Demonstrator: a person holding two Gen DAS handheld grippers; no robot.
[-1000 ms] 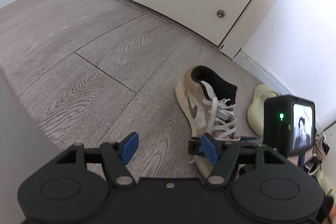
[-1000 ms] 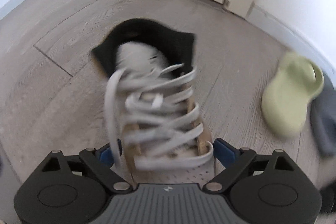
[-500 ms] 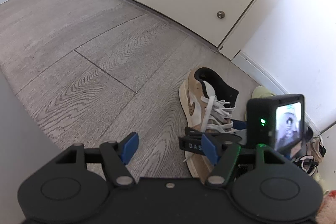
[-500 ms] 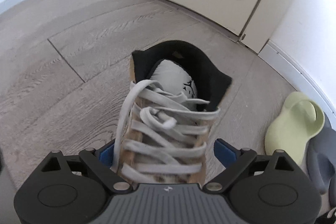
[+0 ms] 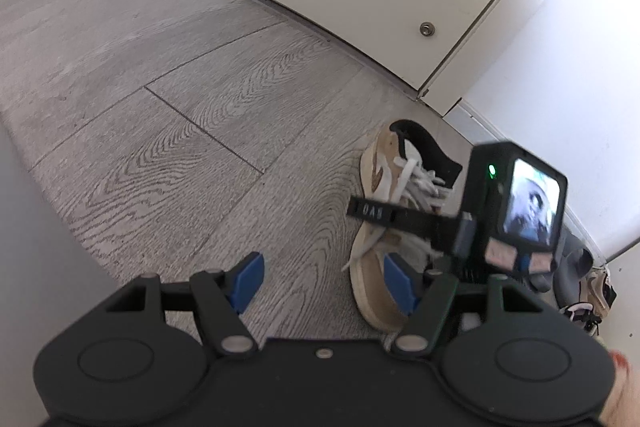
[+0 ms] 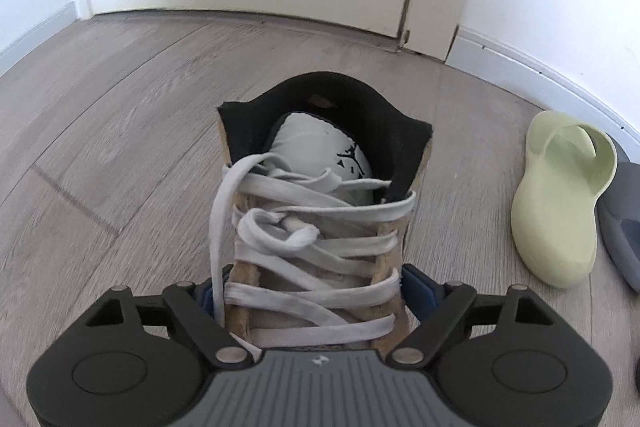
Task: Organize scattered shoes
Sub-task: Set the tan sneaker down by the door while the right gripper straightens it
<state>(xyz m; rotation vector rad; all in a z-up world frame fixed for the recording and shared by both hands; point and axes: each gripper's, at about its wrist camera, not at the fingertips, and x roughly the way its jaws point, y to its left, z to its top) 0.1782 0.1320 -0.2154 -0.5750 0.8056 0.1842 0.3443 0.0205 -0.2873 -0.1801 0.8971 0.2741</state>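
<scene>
— How do the jaws of the right gripper (image 6: 316,291) stand?

— They are closing. The sneaker (image 6: 320,223) is between them, at the laced middle, in the lower centre of the right wrist view. I cannot tell if the blue pads already press its sides.

— And the left gripper (image 5: 320,277)?

— Released, with only bare floor (image 5: 200,131) between its pads. The sneaker stands upright to the right of it in the left wrist view.

— How will the sneaker handle?

— I judge it rather light. The sole should be stiff, but the upper is soft and will give under the pads. The laces (image 6: 312,251) are loose and can slip or catch.

— So where to hold?

— Low on both sides, near the sole, not on the laces or the black collar. The green slipper (image 6: 560,203) lies at the right, well apart.
</scene>
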